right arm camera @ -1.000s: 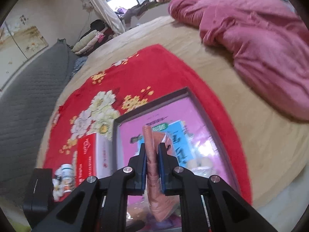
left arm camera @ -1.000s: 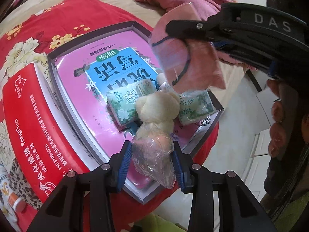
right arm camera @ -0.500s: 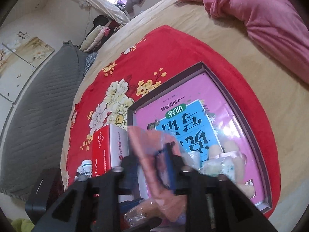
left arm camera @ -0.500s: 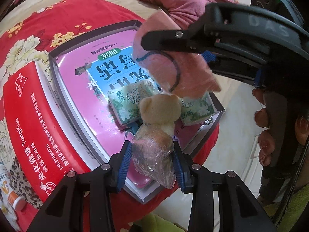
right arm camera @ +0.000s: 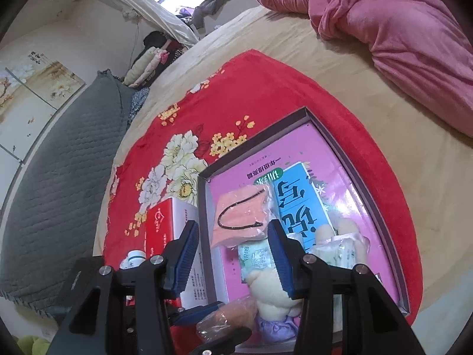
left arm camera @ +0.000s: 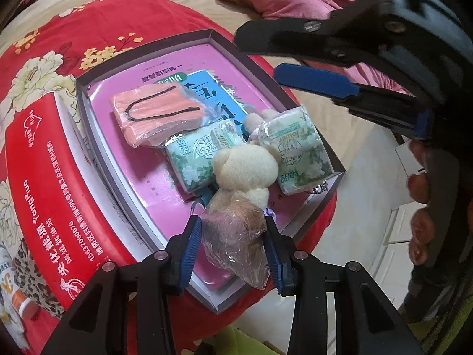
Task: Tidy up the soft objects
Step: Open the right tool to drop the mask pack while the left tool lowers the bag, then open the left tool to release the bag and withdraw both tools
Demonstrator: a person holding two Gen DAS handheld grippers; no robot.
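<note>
A salmon-pink packet (left arm camera: 156,115) with black loops lies flat in the grey-rimmed tray (left arm camera: 97,136), at its far left. My right gripper (left arm camera: 257,54) hovers above the tray's far right with its jaws opening, nothing pressed between them. In the right wrist view the packet (right arm camera: 241,216) shows beyond the right gripper (right arm camera: 232,230), lying free in the tray (right arm camera: 363,183). Two green tissue packs (left arm camera: 195,153) (left arm camera: 298,153) and a cream plush bear (left arm camera: 245,168) lie at the tray's near end. My left gripper (left arm camera: 232,230) is shut on a clear bag of soft brownish stuff (left arm camera: 236,254).
A red carton (left arm camera: 44,177) stands against the tray's left side, with small bottles (left arm camera: 20,304) beyond it. Everything sits on a red floral blanket (right arm camera: 236,103) over a bed. A pink quilt (right arm camera: 399,29) lies at the back, a grey cushion (right arm camera: 59,177) on the left. The bed's edge drops to the floor (left arm camera: 369,192).
The right gripper held the pink packet above the tray, then opened; the packet now lies flat in the tray. The left gripper and its bag have not moved.
</note>
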